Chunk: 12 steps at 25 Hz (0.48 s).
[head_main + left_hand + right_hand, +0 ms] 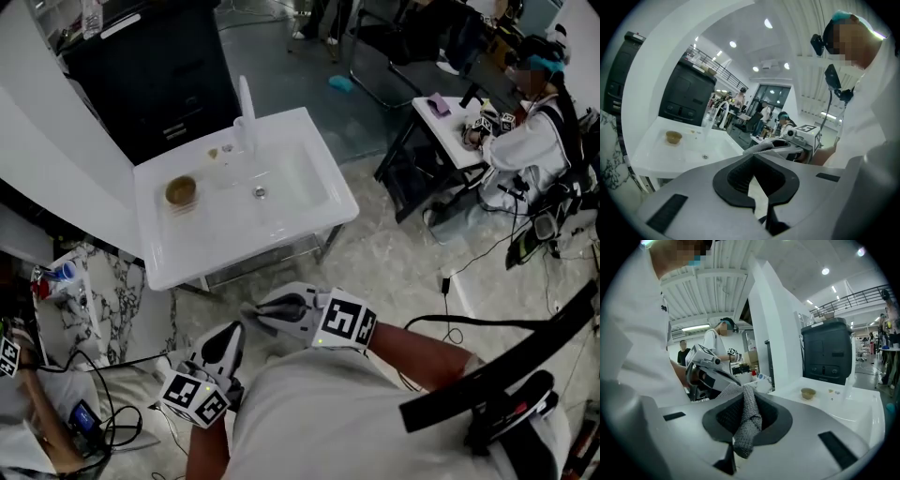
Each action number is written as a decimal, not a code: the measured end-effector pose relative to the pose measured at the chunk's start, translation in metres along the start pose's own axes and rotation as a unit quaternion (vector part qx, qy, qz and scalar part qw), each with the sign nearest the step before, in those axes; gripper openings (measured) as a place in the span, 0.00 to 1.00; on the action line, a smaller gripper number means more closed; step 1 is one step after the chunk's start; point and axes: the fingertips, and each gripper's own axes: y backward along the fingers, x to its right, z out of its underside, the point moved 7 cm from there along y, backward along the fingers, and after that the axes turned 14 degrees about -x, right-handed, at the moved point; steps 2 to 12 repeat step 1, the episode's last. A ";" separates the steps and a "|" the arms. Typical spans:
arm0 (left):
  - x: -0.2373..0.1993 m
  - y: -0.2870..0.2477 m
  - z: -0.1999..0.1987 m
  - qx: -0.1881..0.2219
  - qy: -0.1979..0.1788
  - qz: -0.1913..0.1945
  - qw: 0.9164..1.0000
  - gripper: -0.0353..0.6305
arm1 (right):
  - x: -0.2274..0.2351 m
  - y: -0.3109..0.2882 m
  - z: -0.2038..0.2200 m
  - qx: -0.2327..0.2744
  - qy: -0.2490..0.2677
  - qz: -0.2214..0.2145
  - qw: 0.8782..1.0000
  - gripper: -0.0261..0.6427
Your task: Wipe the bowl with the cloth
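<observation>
While both grippers hang close to the person's white-shirted body, none of the wiping itself is done. The right gripper (738, 446) is clamped on a grey knitted cloth (750, 413), a fold of which is pinched between its jaws and droops out in front. Just beside it, the left gripper (758, 194) has its jaws closed together with nothing between them. So the cloth is in hand, and that is the one part I would count as finished.

Beyond a stretch of pale marbled floor (394, 272) stands the white rectangular sink unit (309, 211), well apart from both grippers. On its flat left ledge sits the small round brownish bowl (181, 190), upright, beside the basin and near the white tap (246, 112). Nothing touches it.

To my eye most of the job remains: carrying the cloth across to the sink, steadying the bowl, probably with the empty left gripper, and rubbing the cloth round it.
</observation>
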 end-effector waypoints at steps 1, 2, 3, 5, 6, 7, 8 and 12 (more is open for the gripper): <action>0.000 0.008 0.005 -0.002 0.003 0.002 1.000 0.07 | -0.008 -0.005 -0.002 0.000 -0.003 0.001 1.000 0.09; 0.000 0.008 0.005 -0.002 0.003 0.002 1.000 0.07 | -0.008 -0.005 -0.002 0.000 -0.003 0.001 1.000 0.09; 0.000 0.008 0.005 -0.002 0.003 0.002 1.000 0.07 | -0.008 -0.005 -0.002 0.000 -0.003 0.001 1.000 0.09; 0.000 0.008 0.005 -0.002 0.003 0.002 1.000 0.07 | -0.008 -0.005 -0.002 0.000 -0.003 0.001 1.000 0.09; 0.000 0.008 0.005 -0.002 0.003 0.002 1.000 0.07 | -0.008 -0.005 -0.002 0.000 -0.003 0.001 1.000 0.09; 0.000 0.008 0.005 -0.002 0.003 0.002 1.000 0.07 | -0.008 -0.005 -0.002 0.000 -0.003 0.001 1.000 0.09; 0.000 0.008 0.005 -0.002 0.003 0.002 1.000 0.07 | -0.008 -0.005 -0.002 0.000 -0.003 0.001 1.000 0.09; 0.000 0.008 0.005 -0.002 0.003 0.002 1.000 0.07 | -0.008 -0.005 -0.002 0.000 -0.003 0.001 1.000 0.09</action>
